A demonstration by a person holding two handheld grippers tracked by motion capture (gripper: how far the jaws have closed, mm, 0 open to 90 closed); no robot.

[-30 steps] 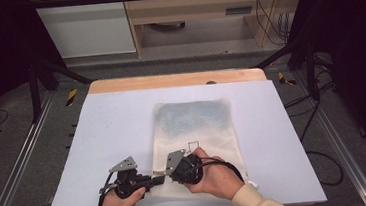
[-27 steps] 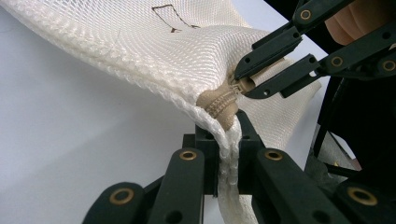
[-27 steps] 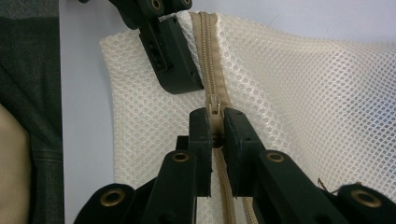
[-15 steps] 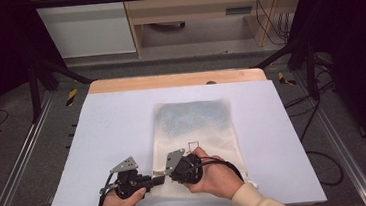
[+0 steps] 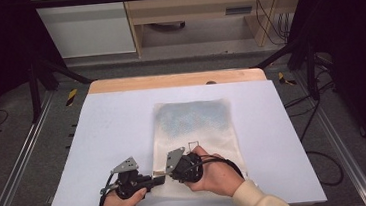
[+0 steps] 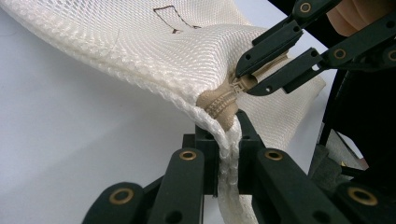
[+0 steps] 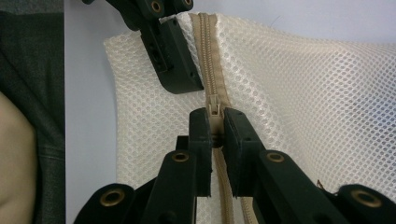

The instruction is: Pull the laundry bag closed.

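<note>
A white mesh bag (image 5: 193, 132) with a tan zipper (image 7: 208, 56) lies flat on the white table (image 5: 112, 124). Its near-left corner is lifted between the two grippers. My left gripper (image 6: 227, 135) is shut on the bag's corded edge just below the zipper end (image 6: 219, 105). My right gripper (image 7: 215, 126) is shut on the zipper pull (image 7: 214, 111). In the high view the left gripper (image 5: 158, 178) and the right gripper (image 5: 169, 171) meet tip to tip at that corner. The left gripper (image 7: 177, 60) also shows clamped beside the zipper in the right gripper view.
Something bluish (image 5: 192, 116) shows through the bag's far half, and a small black outlined square (image 5: 192, 145) marks its middle. A wooden strip (image 5: 169, 80) edges the table's far side. Metal rails (image 5: 16, 173) and dark floor flank the table.
</note>
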